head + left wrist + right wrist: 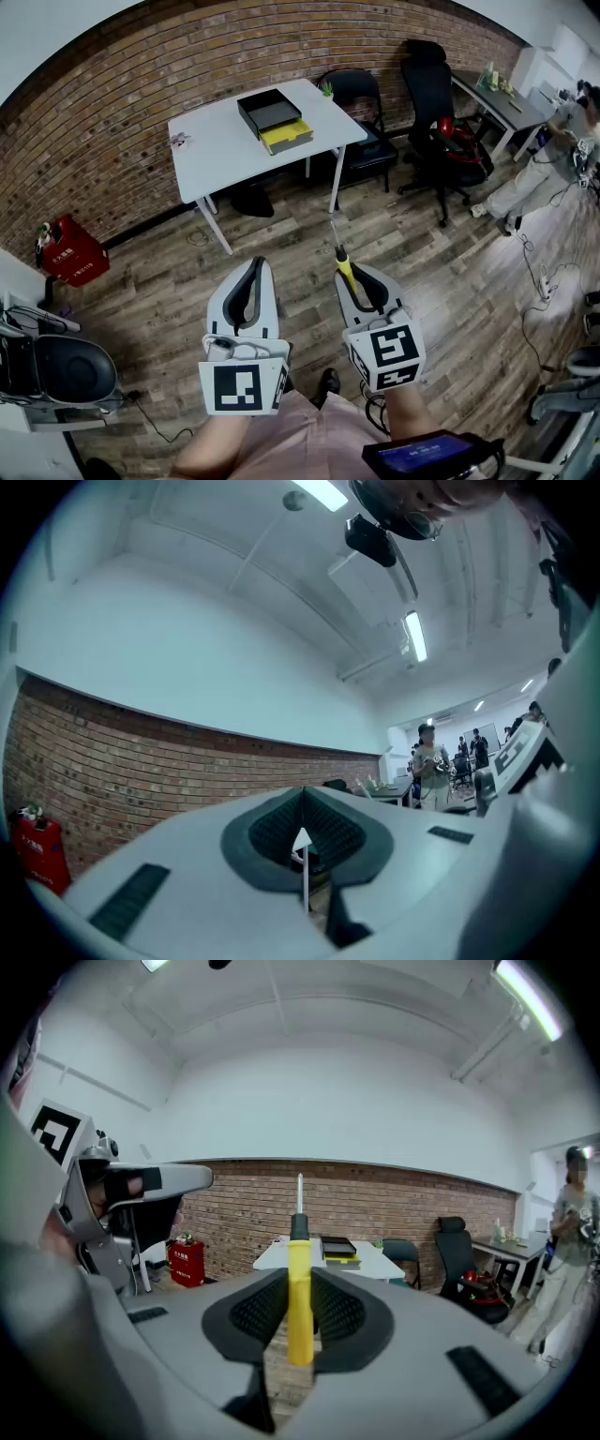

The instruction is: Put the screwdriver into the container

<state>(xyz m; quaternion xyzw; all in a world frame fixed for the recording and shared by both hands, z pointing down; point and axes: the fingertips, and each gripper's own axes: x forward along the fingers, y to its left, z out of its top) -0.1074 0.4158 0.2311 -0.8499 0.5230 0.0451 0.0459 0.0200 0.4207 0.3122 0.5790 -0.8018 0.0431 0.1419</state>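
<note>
Our R tongs (351,274) clamp screwdriver (342,261), tip fwd at container (272,117) on table (211,141), well ahead; L tongs (255,270) closed, empty.

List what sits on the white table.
A black open container, a yellow tray at its front, and a tiny unidentifiable item at the left edge. Anything beneath the container is covered.

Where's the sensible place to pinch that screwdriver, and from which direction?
Probably the yellow handle of the screwdriver, as the right gripper has it: one pad on each side, coming in from the butt end. The handle is thick and straight-sided, and this leaves the thin metal shaft free, pointing forward.
</note>
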